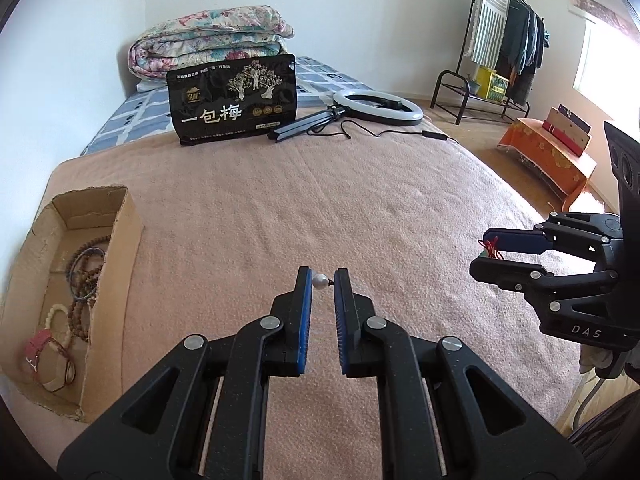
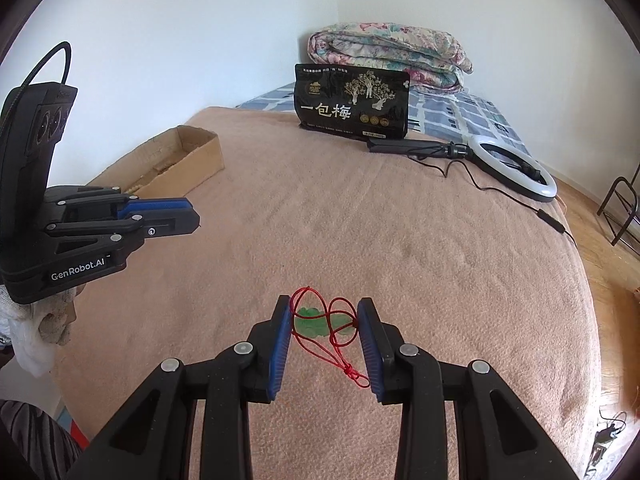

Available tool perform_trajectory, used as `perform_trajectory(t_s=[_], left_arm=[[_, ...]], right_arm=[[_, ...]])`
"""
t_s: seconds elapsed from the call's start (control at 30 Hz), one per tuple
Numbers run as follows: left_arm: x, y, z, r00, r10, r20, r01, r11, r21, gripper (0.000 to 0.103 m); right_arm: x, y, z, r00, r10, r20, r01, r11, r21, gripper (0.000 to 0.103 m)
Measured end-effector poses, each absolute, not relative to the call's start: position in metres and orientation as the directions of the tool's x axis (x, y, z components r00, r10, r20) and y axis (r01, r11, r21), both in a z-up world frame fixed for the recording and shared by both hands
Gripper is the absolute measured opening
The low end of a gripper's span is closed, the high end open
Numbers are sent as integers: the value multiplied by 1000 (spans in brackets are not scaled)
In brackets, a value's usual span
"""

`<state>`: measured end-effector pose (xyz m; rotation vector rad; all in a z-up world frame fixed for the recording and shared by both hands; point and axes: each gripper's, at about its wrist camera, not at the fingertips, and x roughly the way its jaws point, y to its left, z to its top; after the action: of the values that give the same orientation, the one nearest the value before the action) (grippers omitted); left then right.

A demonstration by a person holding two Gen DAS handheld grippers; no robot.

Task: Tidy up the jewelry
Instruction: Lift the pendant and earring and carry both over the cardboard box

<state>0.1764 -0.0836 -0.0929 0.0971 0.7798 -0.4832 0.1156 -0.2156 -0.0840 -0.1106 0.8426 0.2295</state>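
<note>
- The left gripper [image 1: 323, 280] fills the lower centre of the left wrist view, its blue pads drawn close together with a small white pearl bead [image 1: 319, 281] pinched between their tips, above the pink blanket [image 1: 360, 208].
- The right gripper [image 2: 324, 316] sits in the lower centre of the right wrist view, its jaws standing partly apart and clamped on a green pendant [image 2: 308, 322] strung on a red cord [image 2: 340, 354]; the cord loops between the pads and its knotted end hangs toward the lower right of the gap.
- In the left wrist view that same gripper shows at the right edge, with a scrap of red cord at its tips (the pendant itself is too small there to make out).
- A cardboard box [image 1: 120, 232] lies at the left edge of the left wrist view, holding a brown bead string [image 1: 86, 280], a blue bangle [image 1: 76, 276], a cream bead bracelet [image 1: 54, 320] and a pink item with a thin red loop [image 1: 38, 346].
- Toward the upper centre stand a black snack bag [image 1: 232, 100] and, to its right, a ring light [image 1: 378, 108] lying flat with its tripod folded.
- A folded floral quilt [image 1: 208, 40] rests behind the bag.
- A clothes rack [image 1: 504, 44] stands in the upper right.
</note>
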Motion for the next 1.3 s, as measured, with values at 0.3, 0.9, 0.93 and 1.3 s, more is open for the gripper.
perform_trajectory(t_s=[0.3, 0.9, 0.93, 1.3], left_arm=[[169, -56, -77, 651, -351, -673, 411, 908, -76, 9], [176, 49, -60, 732, -216, -646, 232, 971, -62, 9], [177, 56, -59, 736, -207, -645, 220, 974, -62, 9], [196, 111, -58, 759, -139, -637, 125, 990, -67, 10]], right_arm=[[124, -192, -66, 656, 190, -731, -274, 962, 4, 33], [169, -127, -50, 642, 282, -713, -366, 930, 38, 33], [173, -123, -49, 640, 288, -712, -371, 928, 41, 33], [213, -77, -45, 630, 323, -706, -421, 906, 40, 33]])
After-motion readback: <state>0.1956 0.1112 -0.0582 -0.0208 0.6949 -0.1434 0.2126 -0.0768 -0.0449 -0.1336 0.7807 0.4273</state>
